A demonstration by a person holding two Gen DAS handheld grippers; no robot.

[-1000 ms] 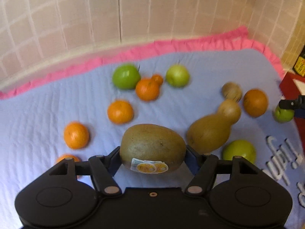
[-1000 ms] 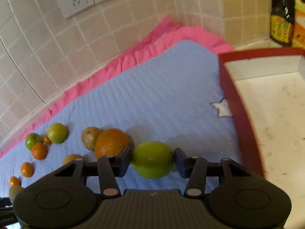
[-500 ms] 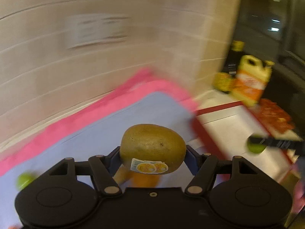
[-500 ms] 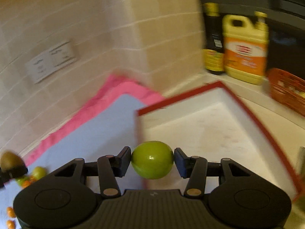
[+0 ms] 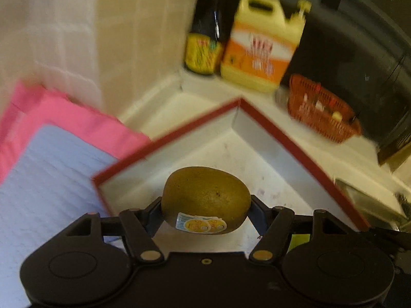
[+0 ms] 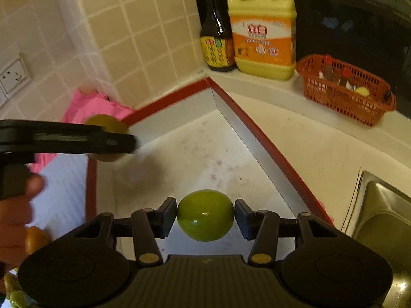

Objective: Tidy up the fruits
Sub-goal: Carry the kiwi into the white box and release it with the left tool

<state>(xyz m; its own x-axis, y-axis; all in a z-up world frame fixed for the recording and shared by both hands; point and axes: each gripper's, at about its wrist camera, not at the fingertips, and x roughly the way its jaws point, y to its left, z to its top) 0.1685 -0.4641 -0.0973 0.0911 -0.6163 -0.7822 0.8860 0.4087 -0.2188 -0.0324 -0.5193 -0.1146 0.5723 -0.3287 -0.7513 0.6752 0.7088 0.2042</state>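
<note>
Red-rimmed tray [image 6: 259,138] sits beneath both loads. Release from this height and either fruit may bounce, roll or strike the other. Your left gripper [image 5: 205,205] is clamped on the kiwi [image 5: 205,199]; your right gripper [image 6: 205,217] pinches the green apple [image 6: 205,214], both above the tray.

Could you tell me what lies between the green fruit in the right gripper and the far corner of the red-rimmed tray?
Nothing: in the right wrist view, only bare, faintly stained tray floor stretches from the green fruit to the far corner.
</note>
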